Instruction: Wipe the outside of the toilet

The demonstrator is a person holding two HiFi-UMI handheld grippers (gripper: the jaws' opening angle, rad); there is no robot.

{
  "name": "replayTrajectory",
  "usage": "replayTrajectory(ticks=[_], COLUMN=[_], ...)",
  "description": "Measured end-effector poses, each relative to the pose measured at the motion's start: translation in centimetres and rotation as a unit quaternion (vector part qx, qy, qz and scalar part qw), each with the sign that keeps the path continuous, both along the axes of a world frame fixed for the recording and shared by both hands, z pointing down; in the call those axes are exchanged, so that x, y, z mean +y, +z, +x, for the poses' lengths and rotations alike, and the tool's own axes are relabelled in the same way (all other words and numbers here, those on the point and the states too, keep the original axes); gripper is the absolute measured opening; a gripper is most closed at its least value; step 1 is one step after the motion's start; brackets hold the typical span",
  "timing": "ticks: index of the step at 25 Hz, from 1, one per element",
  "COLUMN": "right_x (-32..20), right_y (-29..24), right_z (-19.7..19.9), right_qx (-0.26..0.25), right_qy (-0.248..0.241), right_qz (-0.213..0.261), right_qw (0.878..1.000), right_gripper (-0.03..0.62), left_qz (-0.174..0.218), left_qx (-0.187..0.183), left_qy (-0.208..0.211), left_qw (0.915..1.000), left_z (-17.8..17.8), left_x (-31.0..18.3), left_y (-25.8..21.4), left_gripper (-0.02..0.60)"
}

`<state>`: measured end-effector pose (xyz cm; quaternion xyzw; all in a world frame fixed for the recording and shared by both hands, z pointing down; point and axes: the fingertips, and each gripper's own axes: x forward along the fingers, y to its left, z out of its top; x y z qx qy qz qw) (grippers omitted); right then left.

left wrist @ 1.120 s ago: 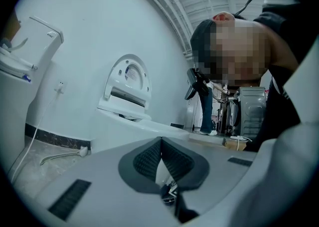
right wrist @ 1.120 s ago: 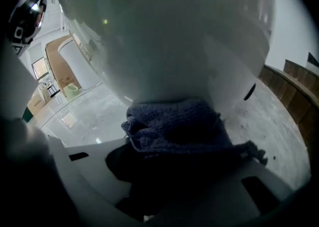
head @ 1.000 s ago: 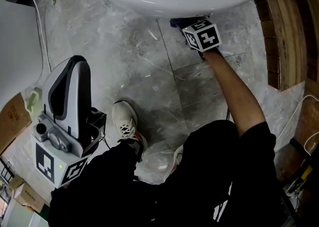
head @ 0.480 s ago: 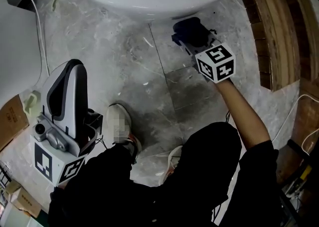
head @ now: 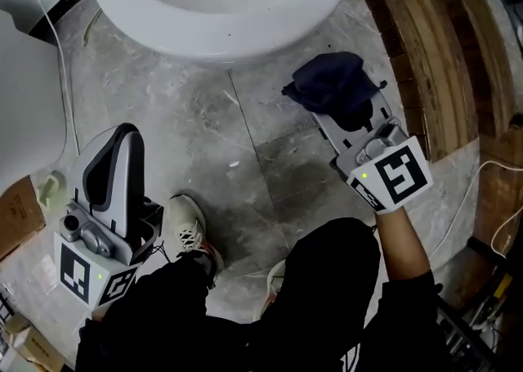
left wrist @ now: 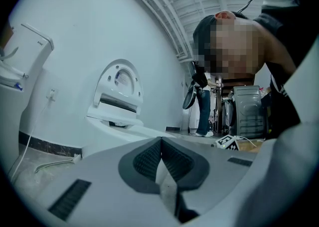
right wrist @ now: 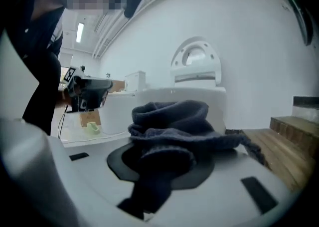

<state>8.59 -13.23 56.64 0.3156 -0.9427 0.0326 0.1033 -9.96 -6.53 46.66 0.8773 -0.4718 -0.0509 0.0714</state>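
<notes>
Grey marbled floor tiles [head: 245,158] fill the scene, and the toilet [head: 221,31] stands at the top of the head view with its seat and lid raised; a brown cardboard box [head: 18,199] is seen well to the toilet's left, and no print can be read on it; the left gripper [left wrist: 160,145] is held low and well in front of the toilet's left side, tips pointing toward the bowl, its jaws brought together with nothing between them, which suggests it is parked out of the way and not working; a pale shoe [head: 189,227] is planted on the floor in front of the bowl; the right gripper [head: 339,113] is kept just in front of the bowl's right side, apart from the porcelain, with its jaws clamped on a dark blue cloth [head: 331,88]; the cloth is bunched over the jaw tips, presumably so that fabric and not plastic meets the outer wall; curved wooden steps [head: 425,43] lie to the toilet's right; only black-and-white square markers are shown on each gripper's cube, and no brand or lettering can be made out on the toilet.
</notes>
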Motion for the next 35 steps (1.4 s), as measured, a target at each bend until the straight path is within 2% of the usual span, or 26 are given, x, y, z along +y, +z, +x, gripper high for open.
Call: replayTrajectory(ticks=[4, 7, 19, 35], right_x=[-0.3, -0.7, -2.6, -4.3], right_y=[-5.6, -7.3, -6.0, 1.7], right_z=[0.2, -0.3, -1.2, -1.0], right_qx=[-0.035, -0.05, -0.053, -0.01], right_qy=[-0.012, -0.021, -0.009, 0.008], right_qz=[0.028, 0.054, 0.071, 0.014], right_qw=[0.999, 0.997, 0.996, 1.0], right_gripper=[0.118, 0.118, 0.117, 0.117], left_qz=[0.007, 0.006, 0.002, 0.002], left_qx=[-0.004, -0.004, -0.001, -0.012], left_qy=[0.008, 0.01, -0.004, -0.003], left_qw=[0.9999, 0.9999, 1.0, 0.9999], left_z=[0.4, 0.3, -1.3, -1.3], left_x=[0.1, 0.2, 0.7, 0.2], left_y=[-0.2, -0.2, -0.2, 0.4], left_gripper=[0.009, 0.009, 0.009, 0.009])
